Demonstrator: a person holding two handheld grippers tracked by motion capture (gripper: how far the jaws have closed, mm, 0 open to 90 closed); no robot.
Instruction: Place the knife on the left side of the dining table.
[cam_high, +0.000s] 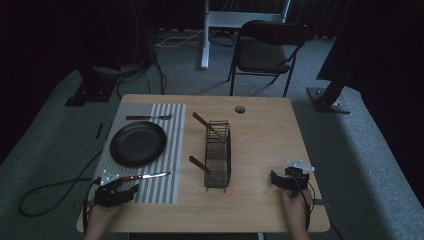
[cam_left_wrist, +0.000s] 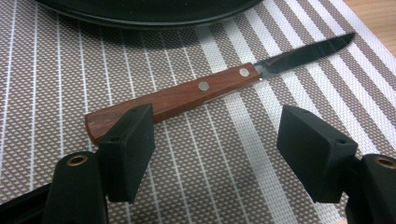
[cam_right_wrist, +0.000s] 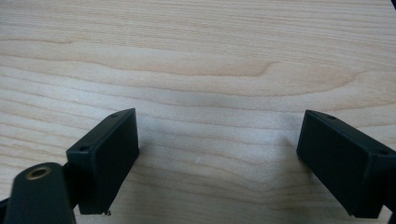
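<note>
**Inspector:** Your left gripper (cam_left_wrist: 215, 140) is sitting low over the grey-and-white striped woven placemat (cam_left_wrist: 196, 177), jaws standing apart and gripping nothing. The wooden-handled steel knife with two rivets (cam_left_wrist: 196, 91) is lying flat on that mat, just beyond the pads, its handle butt partly behind the left jaw, blade pointing away toward the mat's edge. It is lying just below the round black plate (cam_high: 138, 143).

**Operator:** And the right?

**Inspector:** You are resting your right gripper (cam_right_wrist: 217, 161) near the pale wood-grain table (cam_right_wrist: 196, 60), jaws wide apart with bare wood between them. In the high view your right hand (cam_high: 295, 210) is sitting at the near right corner, well apart from the black wire cutlery rack (cam_high: 217, 155). I am finding no readable writing anywhere.
</note>
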